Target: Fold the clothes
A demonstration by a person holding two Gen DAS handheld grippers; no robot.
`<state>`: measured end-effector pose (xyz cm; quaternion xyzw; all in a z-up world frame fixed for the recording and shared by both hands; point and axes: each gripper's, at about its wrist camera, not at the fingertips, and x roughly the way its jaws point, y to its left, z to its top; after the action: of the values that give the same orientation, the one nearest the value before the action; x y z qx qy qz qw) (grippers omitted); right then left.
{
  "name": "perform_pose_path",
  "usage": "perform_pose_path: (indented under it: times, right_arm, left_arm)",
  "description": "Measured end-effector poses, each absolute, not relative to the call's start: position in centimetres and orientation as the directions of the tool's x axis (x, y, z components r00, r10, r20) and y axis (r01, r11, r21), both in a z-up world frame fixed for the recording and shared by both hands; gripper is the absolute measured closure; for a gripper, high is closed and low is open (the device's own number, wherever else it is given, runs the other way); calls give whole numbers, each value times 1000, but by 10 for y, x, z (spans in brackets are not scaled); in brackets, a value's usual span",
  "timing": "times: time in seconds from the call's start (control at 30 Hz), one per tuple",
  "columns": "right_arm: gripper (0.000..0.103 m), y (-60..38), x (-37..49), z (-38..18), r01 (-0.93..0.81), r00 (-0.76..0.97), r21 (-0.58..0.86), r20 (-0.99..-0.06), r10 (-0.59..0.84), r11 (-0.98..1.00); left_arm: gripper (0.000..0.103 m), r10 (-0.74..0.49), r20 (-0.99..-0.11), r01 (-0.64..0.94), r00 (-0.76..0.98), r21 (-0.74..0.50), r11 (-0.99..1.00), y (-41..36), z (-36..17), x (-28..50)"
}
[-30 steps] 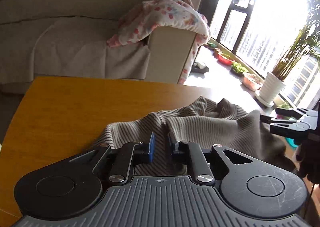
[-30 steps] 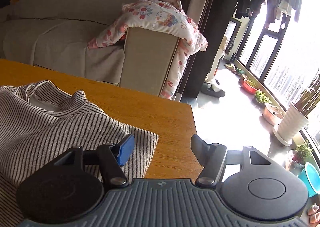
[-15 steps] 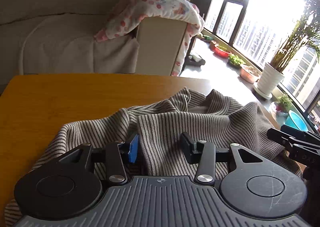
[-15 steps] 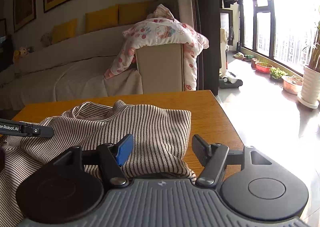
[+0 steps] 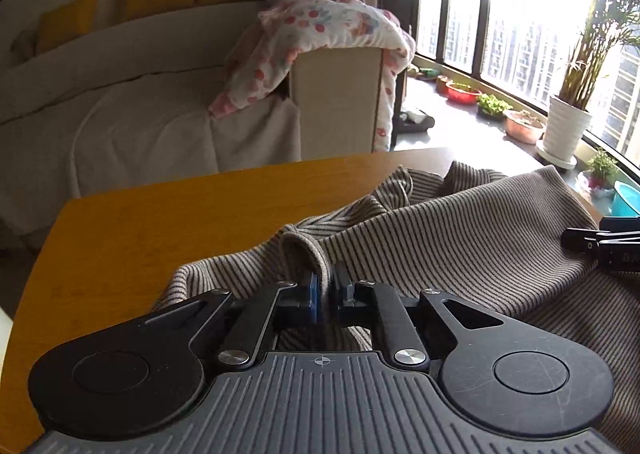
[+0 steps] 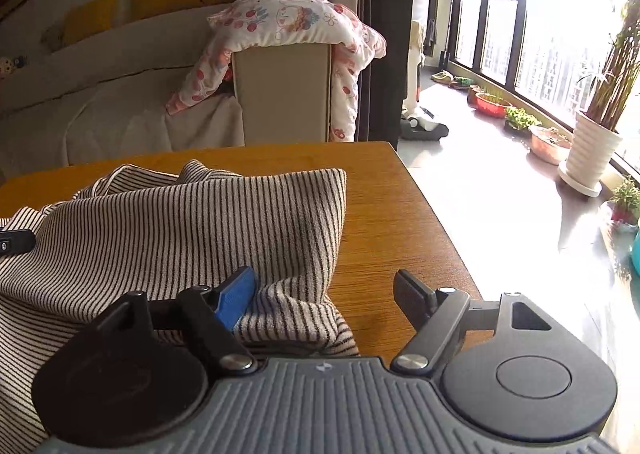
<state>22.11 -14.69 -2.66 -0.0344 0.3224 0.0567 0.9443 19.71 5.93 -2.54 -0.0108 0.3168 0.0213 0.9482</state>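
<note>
A beige shirt with thin dark stripes (image 5: 460,250) lies crumpled on the orange wooden table (image 5: 168,222). My left gripper (image 5: 327,286) is shut on a raised fold of the striped shirt near the shirt's left side. In the right wrist view the striped shirt (image 6: 180,230) covers the table's (image 6: 392,222) left half, one layer folded over. My right gripper (image 6: 324,294) stands open over the shirt's right lower corner, its blue pad resting against the cloth and its black finger above bare wood. The right gripper's tips (image 5: 596,242) show at the left wrist view's right edge.
A beige sofa (image 6: 120,102) with a flowered blanket (image 6: 288,22) over its arm stands behind the table. Right of the table's edge lies open floor with potted plants (image 6: 592,142) along a bright window. A turquoise basin (image 5: 626,198) sits on the floor.
My left gripper went from open half a second ago to shut on a fold of the shirt. The right gripper stayed open and shifted a little; the cloth's folded layer now lies flatter.
</note>
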Motion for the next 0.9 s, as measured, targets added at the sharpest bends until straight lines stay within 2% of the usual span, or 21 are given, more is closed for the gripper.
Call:
perform_pose_path:
  times: [0.1, 0.17, 0.23, 0.3, 0.37, 0.47, 0.57, 0.6, 0.67, 0.83, 0.87, 0.9]
  right_arm:
    - [27, -143, 219, -26, -134, 797, -55, -600, 75, 989]
    - [26, -142, 210, -21, -154, 807, -43, -582, 100, 987]
    - [26, -139, 197, -13, -181, 816, -39, -564, 128, 983]
    - [26, -135, 184, -4, -214, 822, -32, -545, 162, 976]
    - [26, -119, 162, 10, -330, 804, -2, -525, 280, 944]
    - [26, -77, 121, 28, -568, 716, -27, -510, 477, 823]
    - [27, -31, 75, 35, -797, 527, -34, -528, 666, 603]
    - [37, -19, 62, 33, -844, 465, -33, -543, 700, 535]
    - [55, 6, 38, 27, -907, 372, -60, -578, 726, 417]
    - [58, 49, 19, -1, -923, 381, -224, -640, 667, 313]
    - [68, 54, 21, -6, -911, 412, -268, -639, 650, 313]
    - [91, 57, 23, -8, -887, 462, -326, -621, 633, 328]
  left_arm:
    - [83, -1, -597, -64, 802, -89, 994, 73, -14, 190]
    - [51, -31, -581, -84, 813, -170, 982, 91, -1, 178]
    - [40, -73, -552, -78, 830, -244, 967, 109, 14, 157]
    - [25, -64, -540, -93, 839, -259, 961, 123, 24, 137]
    - [12, -48, -532, -114, 845, -267, 957, 136, 31, 117]
    - [7, -23, -520, -144, 854, -279, 950, 156, 42, 88]
    - [5, -10, -510, -167, 860, -300, 939, 170, 48, 67]
    - [5, -6, -505, -171, 863, -304, 937, 173, 49, 61]
    - [4, 1, -501, -183, 865, -313, 932, 178, 50, 53]
    - [3, -2, -493, -198, 870, -353, 914, 188, 50, 41]
    - [3, -5, -490, -199, 872, -362, 911, 189, 50, 41]
    - [3, -8, -487, -198, 874, -369, 908, 190, 51, 41]
